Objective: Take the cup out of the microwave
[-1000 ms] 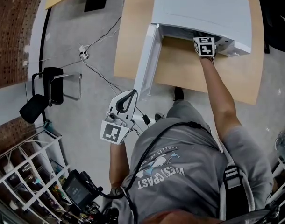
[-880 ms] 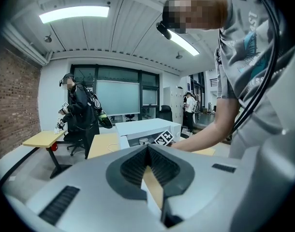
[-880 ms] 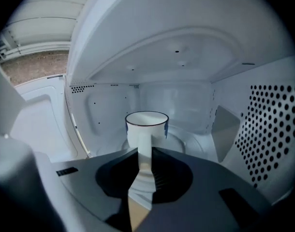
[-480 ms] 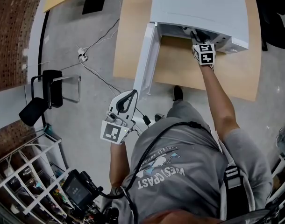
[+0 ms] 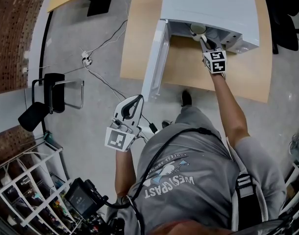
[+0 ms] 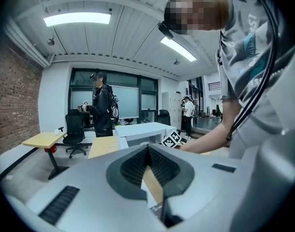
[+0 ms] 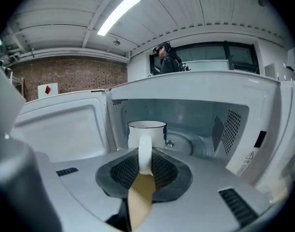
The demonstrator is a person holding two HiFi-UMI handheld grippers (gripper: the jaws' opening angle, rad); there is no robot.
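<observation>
Right claw (image 7: 145,159): I find it closed on the looped handle of the white cup with a dark rim (image 7: 146,131), one ribbed pad on each side of the handle. The cup stands upright at the mouth of the white box-shaped microwave (image 5: 211,4), just inside the front opening, ahead of the round turntable. I cannot tell whether its base touches the cavity floor.

The microwave sits along the far edge of the light wooden bench (image 5: 188,70). Its white door (image 5: 154,58) hangs wide open towards the left edge of the bench.

Left claw (image 6: 147,151): I find its pads closed tip to tip, with nothing between them. It is held off the bench, past the near left corner, over the grey floor (image 5: 86,38) and close to the operator's side.
</observation>
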